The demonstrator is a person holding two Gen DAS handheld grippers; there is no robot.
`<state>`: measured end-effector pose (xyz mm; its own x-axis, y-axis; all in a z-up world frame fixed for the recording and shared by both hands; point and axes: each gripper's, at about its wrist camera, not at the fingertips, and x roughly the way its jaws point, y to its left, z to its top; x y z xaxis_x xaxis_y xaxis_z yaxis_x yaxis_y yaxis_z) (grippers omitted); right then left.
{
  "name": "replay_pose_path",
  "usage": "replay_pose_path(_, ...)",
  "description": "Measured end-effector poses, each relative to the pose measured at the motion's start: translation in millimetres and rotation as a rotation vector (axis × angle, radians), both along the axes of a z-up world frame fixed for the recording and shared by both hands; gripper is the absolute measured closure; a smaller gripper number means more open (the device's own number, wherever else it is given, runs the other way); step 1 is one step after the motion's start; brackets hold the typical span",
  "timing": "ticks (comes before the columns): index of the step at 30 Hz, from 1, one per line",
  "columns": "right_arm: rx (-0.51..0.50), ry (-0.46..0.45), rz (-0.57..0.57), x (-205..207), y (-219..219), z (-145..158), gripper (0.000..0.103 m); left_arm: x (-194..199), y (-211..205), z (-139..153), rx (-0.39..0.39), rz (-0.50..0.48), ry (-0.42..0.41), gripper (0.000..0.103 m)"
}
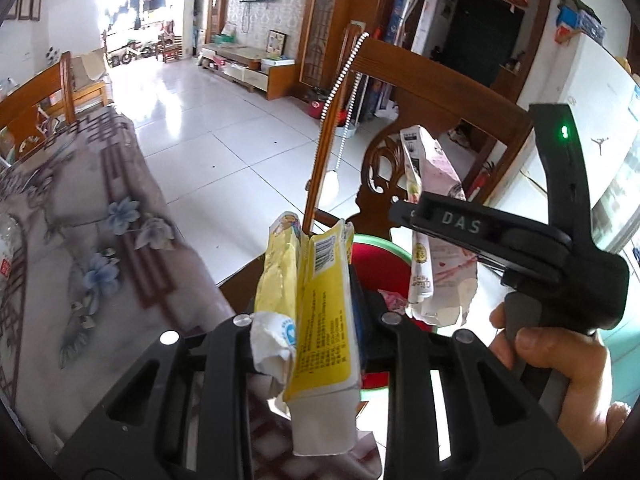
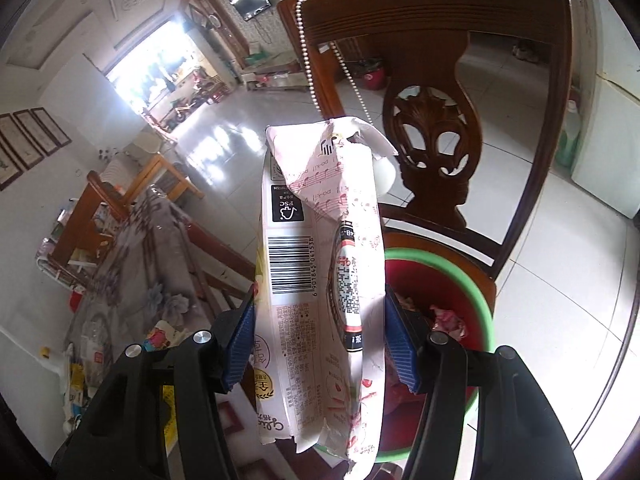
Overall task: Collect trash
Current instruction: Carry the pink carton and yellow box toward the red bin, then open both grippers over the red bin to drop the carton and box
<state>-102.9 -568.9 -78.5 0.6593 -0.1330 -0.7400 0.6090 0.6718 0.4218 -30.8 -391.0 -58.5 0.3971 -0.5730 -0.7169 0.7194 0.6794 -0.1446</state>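
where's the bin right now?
The red bin with green rim sits on the wooden chair seat, lower right in the right wrist view, behind the white carton.

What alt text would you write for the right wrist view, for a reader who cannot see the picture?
The right gripper holds a torn white and pink carton upright between its blue-padded fingers. Behind the carton, a red basin with a green rim holding some crumpled trash sits on a carved wooden chair. A table with a floral cloth stands to the left.
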Motion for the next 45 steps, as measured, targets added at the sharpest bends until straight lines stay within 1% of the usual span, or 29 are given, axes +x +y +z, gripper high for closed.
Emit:
replay_pose_path(7, 0.004, 0.014, -0.017, -2.2, -6.1, -2.9, 0.046, 3.3, -11.3, -10.4, 0.017, -0.010, 0.029, 0.077)
replay_pose_path(11, -0.003, 0.017, -0.015, -1.4, -8.0, -2.8, 0.046, 3.3, -14.4, -12.1, 0.019, -0.013, 0.043, 0.075)
replay_pose_path(24, -0.009, 0.031, -0.014, 1.8, -7.1, -4.3, 0.046, -1.1, -25.1, -17.7, 0.035, -0.041, 0.054, 0.074)
replay_pose_path(33, -0.010, 0.034, -0.013, 2.5, -7.3, -4.7, 0.046, 3.0, -26.0, -21.6, 0.043, -0.036, 0.061, 0.074)
replay_pose_path(38, -0.011, 0.036, -0.013, 2.8, -7.6, -5.4, 0.045, 3.4, -26.5, -21.5, 0.042, -0.037, 0.060, 0.071)
replay_pose_path(42, -0.013, 0.040, -0.014, 2.6, -8.2, -5.9, 0.045, 3.6, -26.6, -22.7, 0.038, -0.040, 0.069, 0.063)
replay_pose_path(44, -0.014, 0.043, -0.019, 2.3, -8.8, -6.6, 0.045, 3.1, -26.2, -22.4, 0.034, -0.038, 0.067, 0.051)
replay_pose_path(45, -0.014, 0.044, -0.021, 2.7, -9.1, -6.5, 0.044, 2.8, -25.6, -21.7, 0.028, -0.036, 0.063, 0.048)
